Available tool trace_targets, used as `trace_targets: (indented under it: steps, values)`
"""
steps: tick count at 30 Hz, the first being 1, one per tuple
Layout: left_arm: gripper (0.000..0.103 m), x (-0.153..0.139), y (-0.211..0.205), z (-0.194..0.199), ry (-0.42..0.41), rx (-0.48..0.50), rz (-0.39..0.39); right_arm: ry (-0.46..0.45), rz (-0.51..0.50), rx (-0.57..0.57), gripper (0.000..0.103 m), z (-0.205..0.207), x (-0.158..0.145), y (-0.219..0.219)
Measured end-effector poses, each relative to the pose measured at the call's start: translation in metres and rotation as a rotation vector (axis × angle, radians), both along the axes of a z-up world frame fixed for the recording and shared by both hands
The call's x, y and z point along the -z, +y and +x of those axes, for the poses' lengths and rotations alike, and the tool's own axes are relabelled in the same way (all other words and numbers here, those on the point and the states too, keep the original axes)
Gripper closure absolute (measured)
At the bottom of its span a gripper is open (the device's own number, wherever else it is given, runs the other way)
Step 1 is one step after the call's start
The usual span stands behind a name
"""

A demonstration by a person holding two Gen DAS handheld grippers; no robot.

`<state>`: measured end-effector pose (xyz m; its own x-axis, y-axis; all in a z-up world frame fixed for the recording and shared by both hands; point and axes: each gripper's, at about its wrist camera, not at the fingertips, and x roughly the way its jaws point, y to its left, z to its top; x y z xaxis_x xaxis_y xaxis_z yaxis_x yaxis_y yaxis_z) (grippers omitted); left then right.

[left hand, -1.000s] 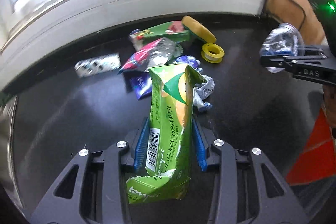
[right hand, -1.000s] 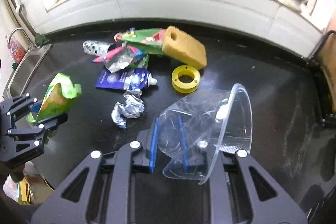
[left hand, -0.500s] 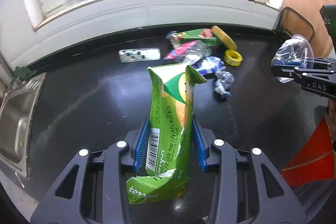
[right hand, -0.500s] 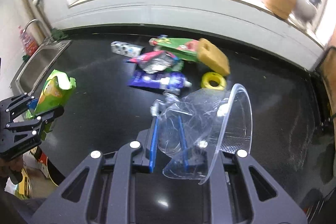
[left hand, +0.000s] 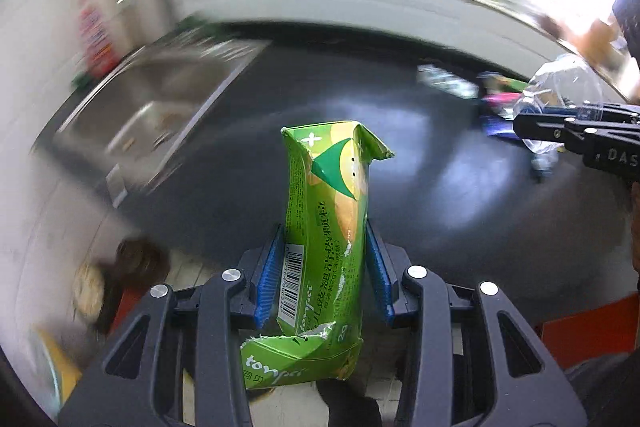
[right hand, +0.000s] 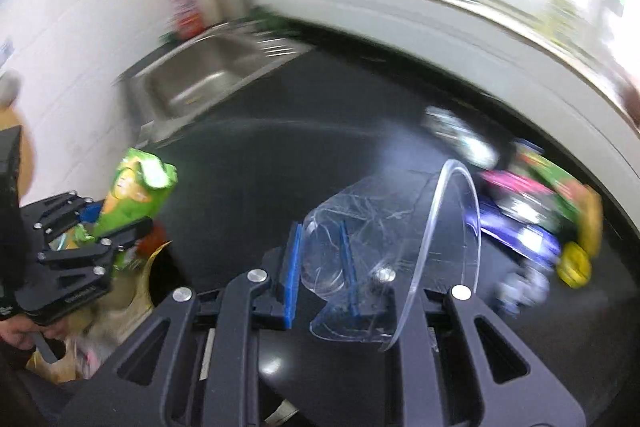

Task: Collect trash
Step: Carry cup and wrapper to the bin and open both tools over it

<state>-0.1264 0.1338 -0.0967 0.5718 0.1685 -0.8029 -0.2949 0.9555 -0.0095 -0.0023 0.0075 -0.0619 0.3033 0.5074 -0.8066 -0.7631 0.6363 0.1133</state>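
Observation:
My left gripper (left hand: pixel 325 267) is shut on a crumpled green drink carton (left hand: pixel 326 223), which stands up between its blue pads over the counter's front edge. The same carton (right hand: pixel 136 195) and left gripper (right hand: pixel 86 227) appear at the left of the right wrist view. My right gripper (right hand: pixel 320 267) is shut on the wall of a crushed clear plastic cup (right hand: pixel 384 231). That cup (left hand: pixel 560 99) and the right gripper (left hand: pixel 540 127) show at the right of the left wrist view. Both views are blurred by motion.
A steel sink (right hand: pixel 208 75) with a tap sits at the left end of the black counter (right hand: pixel 300 163). A pile of wrappers (right hand: pixel 532 203), a yellow sponge and a yellow ring (right hand: pixel 576 267) lie at the right. Below the counter edge is a bag (right hand: pixel 120 307) on the floor.
Both grippers have swung left across the counter with their loads, and both wrists have rolled. The trash pile has slid to the right of each view; the sink and the floor have come into sight.

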Motion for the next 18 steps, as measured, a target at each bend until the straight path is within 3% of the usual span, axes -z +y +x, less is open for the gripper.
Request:
trace_targets:
  steps: [4,8,13,18]
  values:
    - [0.064,0.026,0.047,-0.059,0.045,-0.175,-0.034,0.064,-0.012,-0.218,0.083,-0.048,0.018,0.086]
    - [0.064,0.069,0.092,-0.118,0.094,-0.35,-0.124,0.16,-0.032,-0.399,0.083,-0.095,0.046,0.161]
    - [0.063,0.119,0.126,-0.157,0.135,-0.443,-0.178,0.254,-0.098,-0.516,0.083,-0.139,0.096,0.228]
    - [0.063,0.16,0.145,-0.176,0.136,-0.471,-0.247,0.28,-0.166,-0.548,0.083,-0.16,0.133,0.262]
